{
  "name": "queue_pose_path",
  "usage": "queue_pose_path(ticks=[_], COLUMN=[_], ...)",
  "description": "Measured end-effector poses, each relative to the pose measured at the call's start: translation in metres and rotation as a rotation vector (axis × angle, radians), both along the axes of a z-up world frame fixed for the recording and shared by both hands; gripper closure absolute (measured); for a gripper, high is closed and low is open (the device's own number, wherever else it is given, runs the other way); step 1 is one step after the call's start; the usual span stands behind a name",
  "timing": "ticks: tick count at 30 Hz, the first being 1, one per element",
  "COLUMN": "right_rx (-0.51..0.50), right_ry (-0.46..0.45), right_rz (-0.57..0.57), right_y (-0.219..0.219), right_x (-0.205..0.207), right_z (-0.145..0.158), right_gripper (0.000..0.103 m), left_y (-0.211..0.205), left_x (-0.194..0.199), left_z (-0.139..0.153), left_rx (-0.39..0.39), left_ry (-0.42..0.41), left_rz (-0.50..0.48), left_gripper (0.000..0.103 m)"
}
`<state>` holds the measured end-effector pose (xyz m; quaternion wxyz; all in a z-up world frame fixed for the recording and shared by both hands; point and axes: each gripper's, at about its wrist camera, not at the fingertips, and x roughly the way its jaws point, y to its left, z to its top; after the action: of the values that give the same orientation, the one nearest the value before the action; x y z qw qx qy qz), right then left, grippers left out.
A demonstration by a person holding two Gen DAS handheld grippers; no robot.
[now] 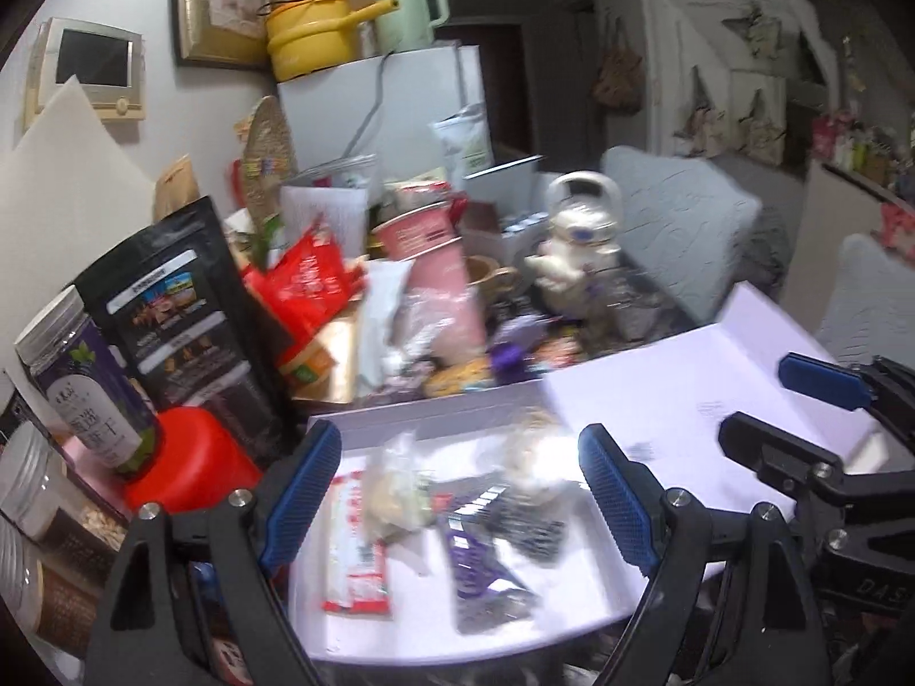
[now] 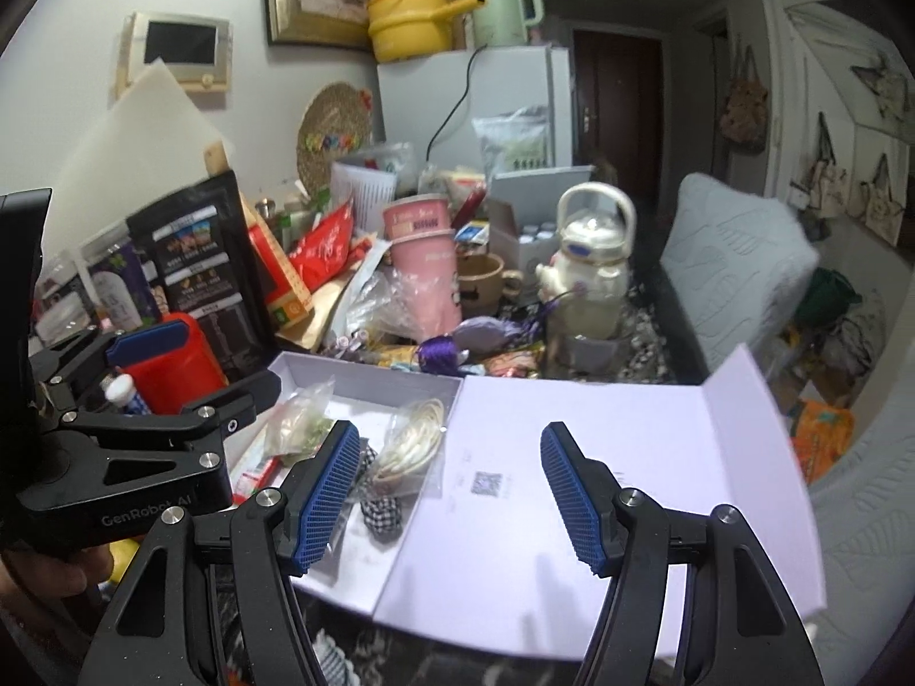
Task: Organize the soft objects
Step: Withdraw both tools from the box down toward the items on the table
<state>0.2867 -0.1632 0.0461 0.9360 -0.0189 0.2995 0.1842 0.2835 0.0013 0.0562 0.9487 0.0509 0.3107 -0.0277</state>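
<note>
A white box [image 1: 412, 426] lies open on the table, its lid [image 2: 600, 446] folded flat to the right. Inside lie soft items: a bagged coil of cream cord [image 2: 409, 443], a black-and-white checked cloth piece [image 2: 382, 511], a clear bag of pale stuffing [image 2: 297, 417], a red-and-white packet [image 1: 354, 543] and a purple packet [image 1: 480, 566]. My left gripper [image 1: 457, 497] is open and empty over the box. My right gripper [image 2: 449, 494] is open and empty over the box's right edge and lid. Purple tassel items [image 2: 452, 351] lie behind the box.
Clutter crowds the back: a black snack bag [image 1: 183, 320], a red container [image 1: 183, 457], a jar [image 1: 91, 377], pink cups [image 2: 426, 263], a brown mug [image 2: 483, 280], a cream kettle [image 2: 592, 268]. A grey cushion [image 2: 738, 263] stands at the right.
</note>
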Motion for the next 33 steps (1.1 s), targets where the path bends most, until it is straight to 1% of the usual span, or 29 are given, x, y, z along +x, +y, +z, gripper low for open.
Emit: queue_pose_path(ticks=[2,8,13,17,20,25,27,33], right_rx=[-0.001,0.005,0.011,0.008,0.015,0.026,0.023,0.007], right_ry=[-0.023,-0.086,-0.125,-0.151,-0.167,-0.172,-0.170,-0.156], right_rz=[-0.003,-0.017,-0.020,-0.016,-0.001,0.030,0.038,0.073], right_y=[-0.005,-0.018,-0.022,-0.022,-0.021,-0.018,-0.016,-0.010], right_x=[-0.013,-0.056,-0.091,-0.116,-0.134,-0.161,-0.171,-0.194], right_z=[0.008,0.028,0.041,0.046,0.048,0.045,0.041,0.030], right_gripper=[0.037,0.037,0.032,0.032,0.028,0.027,0.027,0.027], left_y=[-0.005,-0.013,-0.012,-0.010,-0.008,-0.004,-0.002,0.004], left_x=[-0.013,-0.048,-0.081,-0.104,-0.120,-0.145,-0.153,-0.176], left_z=[0.008,0.026,0.039,0.044,0.046,0.048,0.046,0.033], left_rx=[-0.035,-0.055,-0.063,-0.096,-0.115,-0.115,-0.124,-0.121], left_ry=[-0.002,-0.031,-0.066,-0.060,-0.051,-0.059,-0.056,-0.031], left_rz=[-0.033,-0.076,-0.098,-0.145,-0.160,-0.167,-0.183,-0.178], left_gripper=[0.018,0.018,0.018,0.018,0.018,0.018,0.018,0.018])
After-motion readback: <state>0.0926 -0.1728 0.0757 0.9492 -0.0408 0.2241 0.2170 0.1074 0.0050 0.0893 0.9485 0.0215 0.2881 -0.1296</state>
